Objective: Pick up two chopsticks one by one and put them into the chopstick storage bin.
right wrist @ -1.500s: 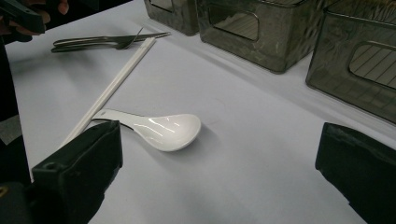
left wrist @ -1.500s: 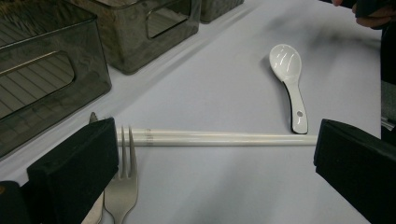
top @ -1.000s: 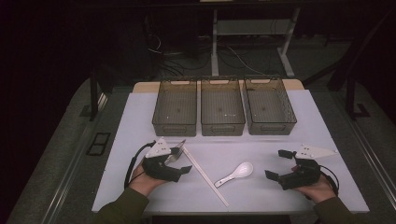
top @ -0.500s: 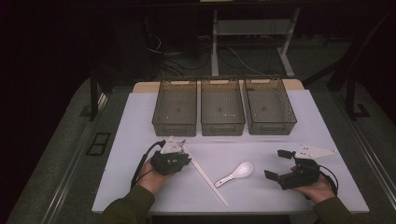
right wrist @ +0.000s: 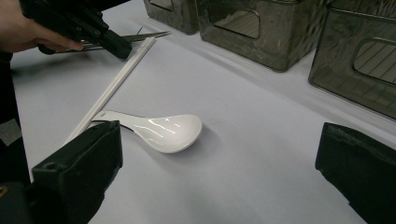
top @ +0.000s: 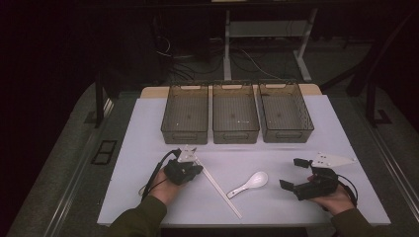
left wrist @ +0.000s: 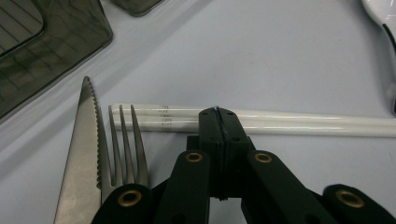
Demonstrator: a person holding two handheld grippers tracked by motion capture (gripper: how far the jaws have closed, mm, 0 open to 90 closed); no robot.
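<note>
**Left jaws pressed together at the chopsticks, right jaws spread by the spoon**

I have the white table [top: 148, 128] with three mesh baskets [top: 235, 112] in a row beyond both grippers, well apart from them. My left gripper [left wrist: 218, 114] has its jaws pressed together with nothing between them, tips at the pair of white chopsticks [left wrist: 299, 122]. To its left lie a fork [left wrist: 123, 140] and a serrated knife [left wrist: 81, 154], touching each other. My right gripper [right wrist: 219, 175] stands spread wide and empty, the white spoon [right wrist: 161, 127] just ahead of it.

My worry: closed tips could shove the chopsticks apart or roll them into the fork, since all four pieces crowd together. Open table lies between the grippers; the near edge sits close behind both hands.
</note>
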